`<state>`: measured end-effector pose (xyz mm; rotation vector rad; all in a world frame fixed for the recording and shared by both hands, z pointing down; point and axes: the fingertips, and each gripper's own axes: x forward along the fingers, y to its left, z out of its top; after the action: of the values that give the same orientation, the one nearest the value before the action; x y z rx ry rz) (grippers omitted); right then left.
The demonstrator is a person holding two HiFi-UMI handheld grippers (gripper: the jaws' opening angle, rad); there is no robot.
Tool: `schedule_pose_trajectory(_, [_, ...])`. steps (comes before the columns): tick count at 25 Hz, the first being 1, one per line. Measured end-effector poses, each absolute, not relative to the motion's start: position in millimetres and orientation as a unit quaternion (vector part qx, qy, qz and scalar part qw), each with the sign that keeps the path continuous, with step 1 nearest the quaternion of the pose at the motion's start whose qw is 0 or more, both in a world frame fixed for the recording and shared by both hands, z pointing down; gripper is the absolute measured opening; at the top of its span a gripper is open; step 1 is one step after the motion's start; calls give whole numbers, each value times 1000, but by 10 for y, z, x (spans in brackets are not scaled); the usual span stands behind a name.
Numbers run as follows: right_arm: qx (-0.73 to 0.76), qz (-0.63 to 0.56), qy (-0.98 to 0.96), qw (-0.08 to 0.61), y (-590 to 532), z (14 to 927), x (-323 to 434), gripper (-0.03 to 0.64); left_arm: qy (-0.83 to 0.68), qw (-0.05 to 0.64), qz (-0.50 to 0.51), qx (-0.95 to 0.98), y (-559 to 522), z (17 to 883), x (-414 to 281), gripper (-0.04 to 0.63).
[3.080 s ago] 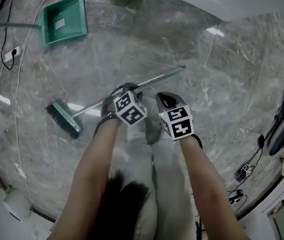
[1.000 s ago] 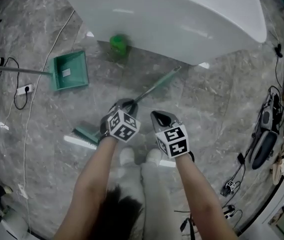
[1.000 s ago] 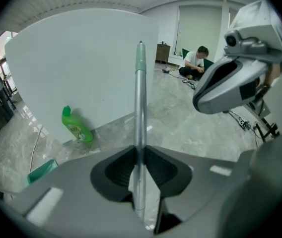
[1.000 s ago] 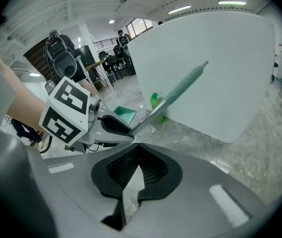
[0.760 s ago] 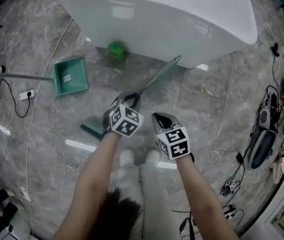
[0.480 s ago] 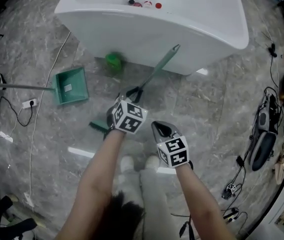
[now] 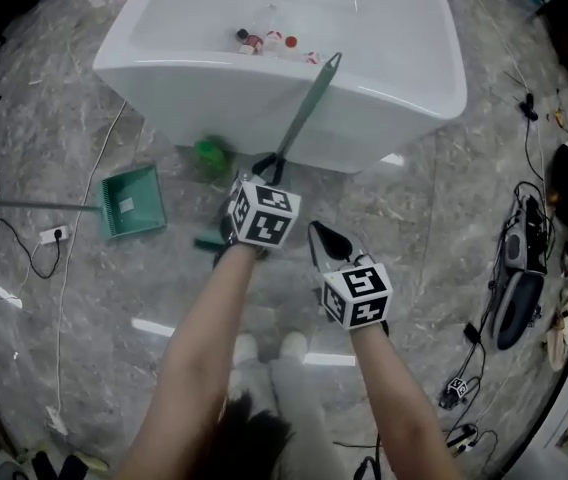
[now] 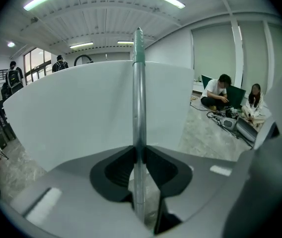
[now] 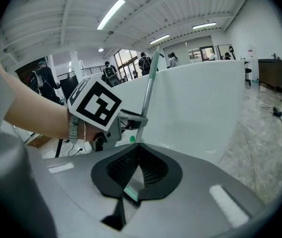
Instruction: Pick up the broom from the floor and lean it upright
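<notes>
Grey marble floor (image 7: 444,228) is bearing a white tub (image 7: 384,58) at 12 o'clock, a green dustpan (image 7: 129,200) at 9 and a white cable (image 7: 60,318) at 8; the left claw (image 7: 267,166) is clamping the broom (image 7: 304,108) by its metal handle, which is slanting up across the tub's near wall, while the right claw (image 7: 318,232) is hanging beside it, jaws together and empty.
</notes>
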<state>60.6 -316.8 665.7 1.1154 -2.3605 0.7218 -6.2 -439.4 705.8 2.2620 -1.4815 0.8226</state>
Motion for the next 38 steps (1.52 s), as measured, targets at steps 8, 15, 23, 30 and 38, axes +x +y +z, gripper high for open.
schedule_pose_trajectory(8, [404,256,-851,216,-3065,6613,682,2,-526,165,292,781,-4640,7030,75,72])
schedule_pose_trajectory(15, [416,273,-839,223,-2930,6743,878,2,-538,155,281,779,-4705,7002,96,75])
schedule_pose_trajectory(23, [418,269,-837,228,-2932,6649,911,2,-530,155,301,778,-4672,6925,72,110])
schedule_pose_trajectory(30, [416,256,-843,224,-2926,6216,813,2,-520,166,291,786,-4357,6526,14,47])
schedule_pose_trajectory(38, [423,242,-848,208,-2900,5564,702,2,-495,190,239,814,-3871,5722,69,-2])
